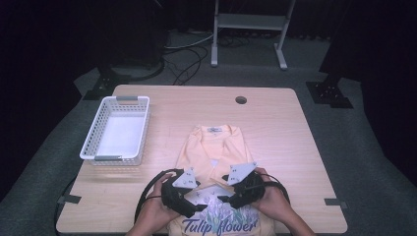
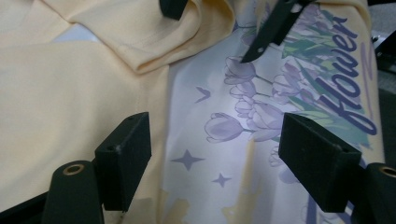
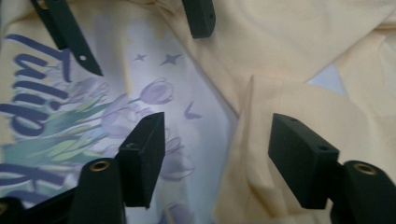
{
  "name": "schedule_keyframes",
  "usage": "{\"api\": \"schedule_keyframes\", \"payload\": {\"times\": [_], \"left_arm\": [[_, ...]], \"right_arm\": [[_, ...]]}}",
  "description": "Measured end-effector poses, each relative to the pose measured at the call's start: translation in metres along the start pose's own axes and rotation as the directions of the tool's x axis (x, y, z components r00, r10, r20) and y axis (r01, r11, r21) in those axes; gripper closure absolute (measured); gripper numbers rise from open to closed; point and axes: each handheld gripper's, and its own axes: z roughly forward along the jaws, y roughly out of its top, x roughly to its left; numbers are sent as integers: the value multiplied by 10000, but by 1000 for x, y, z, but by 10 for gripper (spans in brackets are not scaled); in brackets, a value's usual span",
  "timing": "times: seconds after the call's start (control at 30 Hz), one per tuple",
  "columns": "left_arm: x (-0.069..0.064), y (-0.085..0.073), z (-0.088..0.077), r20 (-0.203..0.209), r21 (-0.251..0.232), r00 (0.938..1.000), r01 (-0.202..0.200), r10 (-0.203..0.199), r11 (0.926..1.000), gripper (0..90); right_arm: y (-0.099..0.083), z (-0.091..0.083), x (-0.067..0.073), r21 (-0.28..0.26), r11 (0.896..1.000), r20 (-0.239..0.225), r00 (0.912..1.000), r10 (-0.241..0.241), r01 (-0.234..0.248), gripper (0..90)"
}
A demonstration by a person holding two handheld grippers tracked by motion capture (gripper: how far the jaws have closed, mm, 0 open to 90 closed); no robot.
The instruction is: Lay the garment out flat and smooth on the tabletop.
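A half-folded yellow T-shirt (image 1: pixel 212 147) lies at the middle of the tabletop (image 1: pixel 280 123), its sides already turned in over the back, while the hem end with the tulip print (image 2: pixel 261 116) has yet to be folded up and the white basket (image 1: pixel 118 129) at the left waits unfilled. The left gripper (image 1: pixel 193 196) and right gripper (image 1: pixel 231 192) hover over the print, jaws apart, grasping nothing.
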Motion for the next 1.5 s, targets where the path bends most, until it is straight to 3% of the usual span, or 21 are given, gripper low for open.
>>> {"api": "schedule_keyframes", "payload": {"times": [0.1, 0.37, 0.67, 0.83, 1.07, 1.2, 1.5], "left_arm": [[3, 2, 1, -94, 96, 9998, -154, 155, 9998, 250], [10, -2, 4, -192, 427, 9998, 0, 8, 9991, 211], [13, -8, 5, -240, 615, 9997, 40, -25, 9981, 203], [14, -7, 5, -237, 662, 9997, 65, -50, 9978, 203], [14, -9, 5, -243, 628, 9997, 34, -19, 9980, 202], [14, -8, 5, -260, 668, 9997, 19, -2, 9978, 199], [13, -8, 5, -264, 649, 9996, 41, -24, 9979, 198]], "right_arm": [[5, 8, -8, 58, 10000, -123, 9999, -17, 18, 422], [15, 27, -24, 426, 9990, -373, 9993, -96, 112, 541], [16, 30, -35, 793, 9968, -585, 9983, -7, 53, 740], [16, 28, -38, 1001, 9946, -624, 9978, -202, 264, 841], [12, 22, -43, 1025, 9946, -846, 9964, -41, 128, 868], [10, 16, -44, 771, 9970, -1007, 9949, 84, -6, 874], [13, -1, -48, 547, 9985, -969, 9953, -4, 58, 876]]}}
